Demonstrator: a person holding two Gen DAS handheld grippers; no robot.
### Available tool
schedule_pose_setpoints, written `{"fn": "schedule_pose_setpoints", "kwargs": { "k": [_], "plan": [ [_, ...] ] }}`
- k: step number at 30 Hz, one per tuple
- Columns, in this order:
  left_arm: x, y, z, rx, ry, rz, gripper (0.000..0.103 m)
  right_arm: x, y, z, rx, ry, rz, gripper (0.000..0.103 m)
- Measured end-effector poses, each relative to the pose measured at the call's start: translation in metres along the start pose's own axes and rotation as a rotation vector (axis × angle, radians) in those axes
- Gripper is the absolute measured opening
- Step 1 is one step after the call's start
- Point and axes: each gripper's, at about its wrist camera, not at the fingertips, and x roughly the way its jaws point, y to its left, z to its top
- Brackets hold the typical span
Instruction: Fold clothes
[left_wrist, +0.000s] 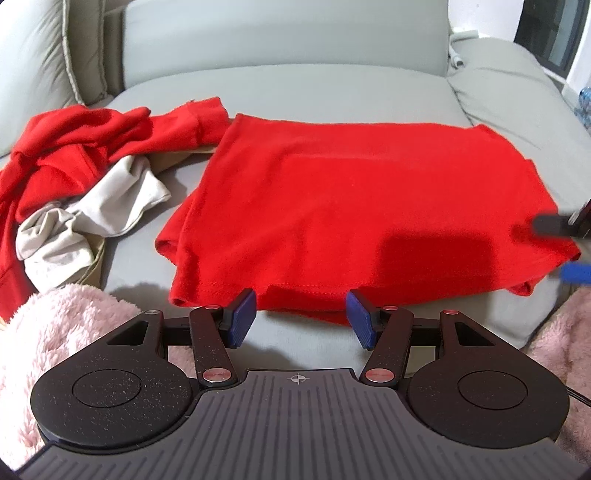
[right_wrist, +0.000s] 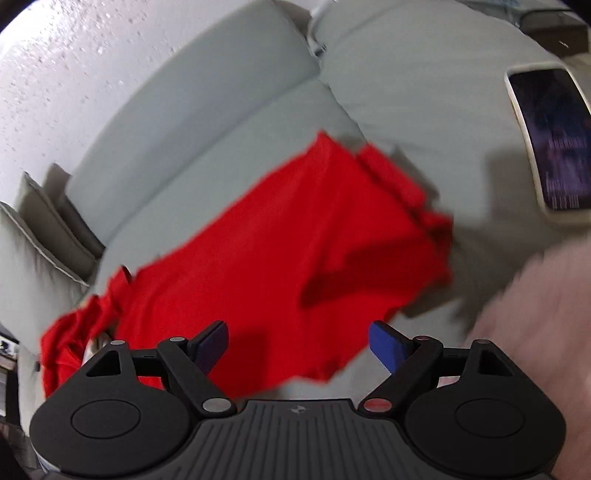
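The red shirt (left_wrist: 351, 206) lies partly folded on the grey sofa (left_wrist: 295, 85); it looks light, limp and prone to slide, best pinched at the near hem. Both hand-held grippers, left (left_wrist: 301, 319) and right (right_wrist: 299, 345), are released, holding nothing. The right view is blurred, so the shirt's far edge is unclear.

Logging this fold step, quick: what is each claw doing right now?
Left claw: open, empty, at the red shirt's near hem.
Right claw: open, empty, above the shirt.
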Motion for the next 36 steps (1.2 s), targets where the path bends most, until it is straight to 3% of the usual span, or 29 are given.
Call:
{"fn": "schedule_pose_setpoints", "kwargs": {
  "k": [8, 21, 27, 29, 30, 31, 34, 36],
  "plan": [
    [-0.003, 0.015, -0.001, -0.072, 0.005, -0.016, 0.060, -0.006, -0.007, -0.008, 0.045, -0.054, -0.028, 0.084],
    [-0.001, 0.012, -0.002, -0.063, 0.010, -0.017, 0.060, 0.017, -0.054, 0.008, 0.245, -0.121, -0.036, 0.068],
    [0.004, 0.011, -0.001, -0.062, 0.023, -0.005, 0.060, 0.028, -0.073, 0.012, 0.337, -0.150, 0.026, 0.068],
    [0.005, 0.009, -0.001, -0.058, 0.027, -0.001, 0.060, 0.026, -0.075, 0.013, 0.332, -0.184, 0.062, 0.061],
    [0.006, 0.008, -0.001, -0.057, 0.029, 0.000, 0.060, 0.025, -0.077, 0.014, 0.323, -0.205, 0.084, 0.038],
    [0.007, 0.007, -0.001, -0.054, 0.031, 0.001, 0.060, 0.028, -0.077, 0.017, 0.315, -0.197, 0.101, 0.030],
    [0.009, 0.006, -0.001, -0.048, 0.037, 0.005, 0.060, 0.039, -0.078, 0.023, 0.299, -0.167, 0.093, 0.021],
    [0.010, 0.006, -0.001, -0.049, 0.041, 0.010, 0.060, 0.044, -0.080, 0.024, 0.323, -0.171, 0.092, 0.022]
  ]
}}
